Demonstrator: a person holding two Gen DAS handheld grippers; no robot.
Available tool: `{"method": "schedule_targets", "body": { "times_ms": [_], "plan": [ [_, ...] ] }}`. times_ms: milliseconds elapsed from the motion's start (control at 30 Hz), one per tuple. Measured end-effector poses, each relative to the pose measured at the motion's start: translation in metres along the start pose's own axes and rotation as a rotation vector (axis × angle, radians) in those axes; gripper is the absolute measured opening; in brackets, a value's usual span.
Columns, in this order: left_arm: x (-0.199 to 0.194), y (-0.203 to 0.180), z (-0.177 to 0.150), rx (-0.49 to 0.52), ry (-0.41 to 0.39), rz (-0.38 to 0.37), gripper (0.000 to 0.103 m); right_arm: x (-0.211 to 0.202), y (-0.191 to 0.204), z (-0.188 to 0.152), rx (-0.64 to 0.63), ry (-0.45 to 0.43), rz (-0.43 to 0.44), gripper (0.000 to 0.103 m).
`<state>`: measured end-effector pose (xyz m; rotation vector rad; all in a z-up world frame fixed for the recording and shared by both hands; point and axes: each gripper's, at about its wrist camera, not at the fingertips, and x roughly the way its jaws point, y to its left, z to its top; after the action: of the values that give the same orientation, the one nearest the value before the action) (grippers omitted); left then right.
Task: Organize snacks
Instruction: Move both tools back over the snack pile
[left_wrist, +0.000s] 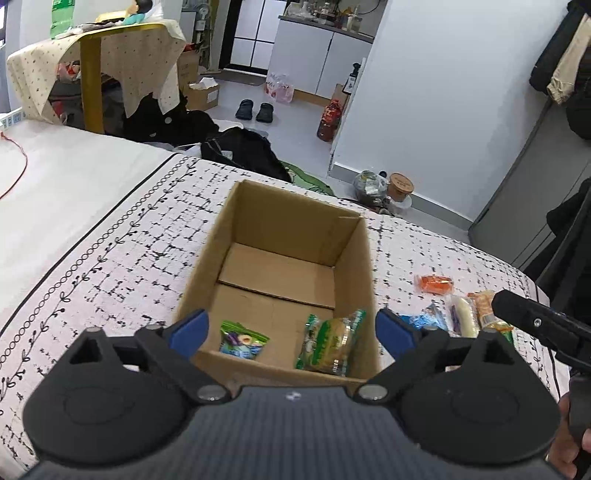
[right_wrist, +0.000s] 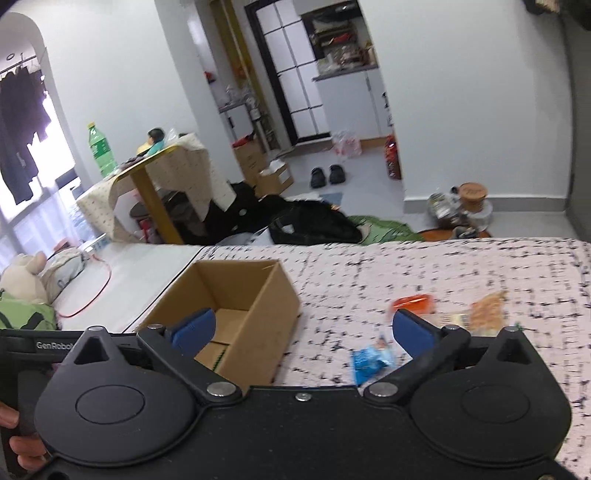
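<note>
- I find both tongs empty. The left tongs (left_wrist: 291, 332) stand spread wide over the near wall of the cardboard box (left_wrist: 354, 266), nothing between the pads. The right tongs (right_wrist: 301, 332) are equally wide and hold nothing.
- The box sits on the patterned bed cover (left_wrist: 129, 251). Two snacks already lie in its near end: a green-wrapped cake (left_wrist: 328, 343) and, at its 9 o'clock, a small blue-green packet (left_wrist: 242, 339).
- Outside the box, at its 3 o'clock, several snacks remain loose on the bed: a blue packet (right_wrist: 369, 360), an orange packet (right_wrist: 412, 304), a tan packet (right_wrist: 487, 312) and a pale one I cannot identify.
- In my judgement the step in hand is the next pick. The blue packet lies nearest the right tongs, at their 5 o'clock.
- I would come down over that packet, straddle its body rather than a crimped edge, and close gently; the wrapper looks thin and slippery.
- I would keep the left tongs clear of the box mouth so the two do not collide.
</note>
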<state>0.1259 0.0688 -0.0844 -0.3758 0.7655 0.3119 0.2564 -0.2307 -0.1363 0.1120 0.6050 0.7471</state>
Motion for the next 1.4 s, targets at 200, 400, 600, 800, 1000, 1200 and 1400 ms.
{"method": "schedule_targets", "body": {
  "times_ms": [200,400,600,800,1000,1200,1400],
  "plan": [
    [-0.006,-0.016,-0.005,0.025,-0.027,-0.013,0.103,-0.016,-0.016,-0.008,0.009,-0.034,-0.051,0.103],
    [-0.008,-0.032,-0.008,0.042,-0.031,-0.029,0.103,-0.031,-0.032,-0.014,0.030,-0.052,-0.090,0.103],
    [-0.008,-0.054,-0.011,0.076,-0.028,-0.057,0.103,-0.050,-0.049,-0.019,0.056,-0.028,-0.116,0.103],
    [-0.012,-0.077,-0.018,0.120,-0.036,-0.089,0.103,-0.067,-0.062,-0.028,0.061,-0.008,-0.158,0.103],
    [-0.006,-0.102,-0.031,0.155,-0.004,-0.118,0.103,-0.080,-0.082,-0.041,0.104,0.009,-0.190,0.103],
    [0.000,-0.120,-0.041,0.170,0.023,-0.146,0.103,-0.090,-0.102,-0.053,0.137,0.021,-0.225,0.103],
    [0.010,-0.137,-0.048,0.189,0.041,-0.165,0.103,-0.093,-0.119,-0.064,0.173,0.043,-0.245,0.097]
  ]
}}
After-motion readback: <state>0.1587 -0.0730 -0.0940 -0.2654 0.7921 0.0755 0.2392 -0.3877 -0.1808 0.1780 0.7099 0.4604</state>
